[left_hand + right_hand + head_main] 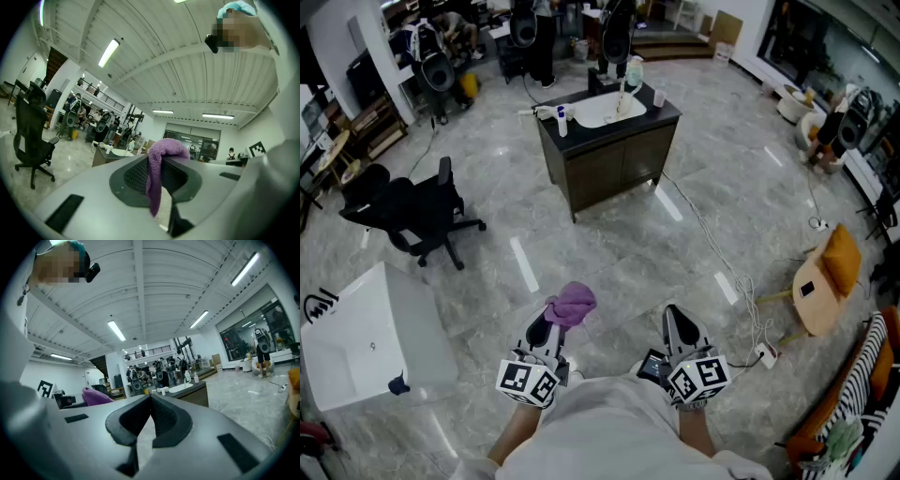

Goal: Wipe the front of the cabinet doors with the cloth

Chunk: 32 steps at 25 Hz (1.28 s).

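My left gripper is shut on a purple cloth, which bunches above the jaw tips and hangs down between them. My right gripper is shut with nothing in it; its jaws meet at the tip. Both are held low, close to my body. The dark cabinet with two front doors stands well ahead across the floor, carrying a white sink on top. The same cabinet appears far off in the right gripper view, and the cloth shows at the left there.
Bottles and a cup stand on the cabinet top. A black office chair is left, a white box near left. A cable runs across the floor to a power strip. A wooden chair is right.
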Available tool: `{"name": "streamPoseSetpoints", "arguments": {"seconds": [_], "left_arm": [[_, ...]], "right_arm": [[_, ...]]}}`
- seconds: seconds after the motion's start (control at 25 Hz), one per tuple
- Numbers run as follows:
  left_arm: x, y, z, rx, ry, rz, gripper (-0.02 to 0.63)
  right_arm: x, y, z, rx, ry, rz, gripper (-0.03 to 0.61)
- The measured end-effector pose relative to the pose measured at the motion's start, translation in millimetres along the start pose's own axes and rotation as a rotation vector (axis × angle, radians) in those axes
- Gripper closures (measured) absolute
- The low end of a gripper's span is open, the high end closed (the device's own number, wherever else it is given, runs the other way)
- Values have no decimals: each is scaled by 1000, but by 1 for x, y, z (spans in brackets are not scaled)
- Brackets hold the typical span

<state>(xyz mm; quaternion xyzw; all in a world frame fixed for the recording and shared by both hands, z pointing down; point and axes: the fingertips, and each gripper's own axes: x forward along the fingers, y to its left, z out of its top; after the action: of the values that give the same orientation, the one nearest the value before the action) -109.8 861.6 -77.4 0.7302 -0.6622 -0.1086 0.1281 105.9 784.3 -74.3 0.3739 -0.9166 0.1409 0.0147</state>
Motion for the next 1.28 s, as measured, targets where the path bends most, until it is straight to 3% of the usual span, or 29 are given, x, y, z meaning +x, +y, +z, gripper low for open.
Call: {"name": "streamPoseSetpoints", "arguments": {"seconds": [0.28, 0.56, 0.8, 0.92, 1.12, 1.28], "left_arm": [[-74, 86, 8, -15, 38, 43, 565], [-81, 95, 11, 40, 45, -1, 565], [-73, 51, 13, 66, 10, -20, 565], [-75, 28, -1, 33, 16, 3, 565], [-73, -25, -24, -2, 19, 8, 565], [-69, -56, -30, -7, -18, 54, 565]], "right_arm": [[23, 99, -14, -18, -39, 19, 552], [-4, 103, -30, 0, -1, -56, 552], [-27, 84, -20, -31, -15, -46, 552], [-42, 74, -20, -55, -14, -19, 552], [-81, 44, -19, -7, -42, 30, 552], [-114, 7, -15, -28, -51, 15, 552]]}}
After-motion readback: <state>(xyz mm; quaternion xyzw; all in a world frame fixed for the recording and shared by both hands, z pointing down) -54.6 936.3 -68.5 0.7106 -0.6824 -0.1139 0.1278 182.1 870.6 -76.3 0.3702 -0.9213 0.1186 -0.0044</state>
